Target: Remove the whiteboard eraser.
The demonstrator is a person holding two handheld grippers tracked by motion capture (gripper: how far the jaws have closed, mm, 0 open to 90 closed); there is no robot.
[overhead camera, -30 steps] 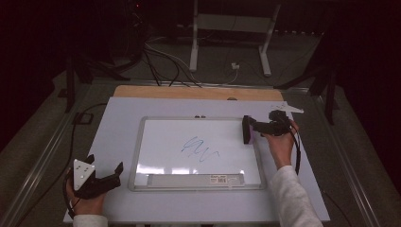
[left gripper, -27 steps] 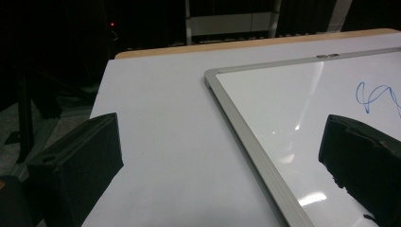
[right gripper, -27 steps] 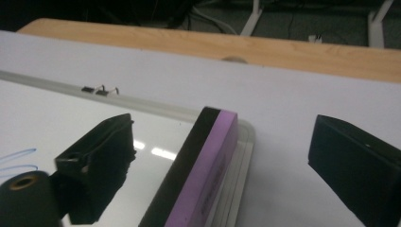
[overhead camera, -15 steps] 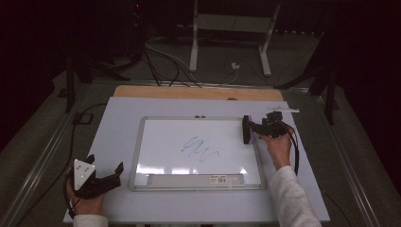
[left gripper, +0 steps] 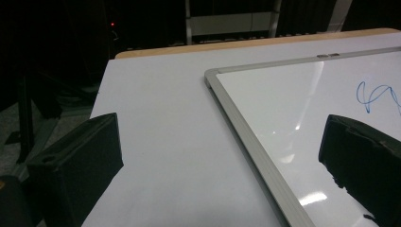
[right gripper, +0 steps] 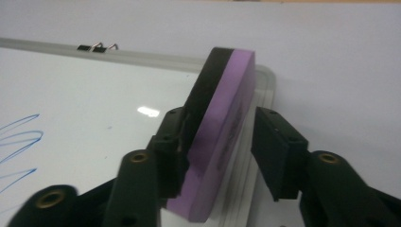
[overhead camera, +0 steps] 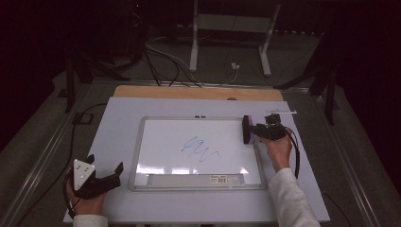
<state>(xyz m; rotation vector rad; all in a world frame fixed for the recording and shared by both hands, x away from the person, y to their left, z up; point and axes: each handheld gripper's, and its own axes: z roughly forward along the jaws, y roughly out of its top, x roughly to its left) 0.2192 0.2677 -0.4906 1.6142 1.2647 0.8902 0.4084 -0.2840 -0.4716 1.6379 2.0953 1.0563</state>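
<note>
Between the right gripper's [right gripper: 220, 120] black pads stands a purple foam eraser with a black felt backing [right gripper: 227, 94]. The jaws have just been closing on it: one pad lies on the felt side and the other on the purple face, so I judge it pinched. It is held on edge and tilted over the right rim of the silver-framed whiteboard [overhead camera: 135, 156], probably so the felt can be turned down onto the blue marker scribble [overhead camera: 198, 149] at the board's middle.

Bare, glossy board lies between eraser and scribble, with nothing in the way. Two small black binder clips [right gripper: 97, 47] sit on the top rim, well clear.

Off the board's lower left corner, the left gripper [overhead camera: 105, 163] rests over the white tabletop [overhead camera: 118, 118], jaws spread wide and empty, out of the wiping path.
</note>
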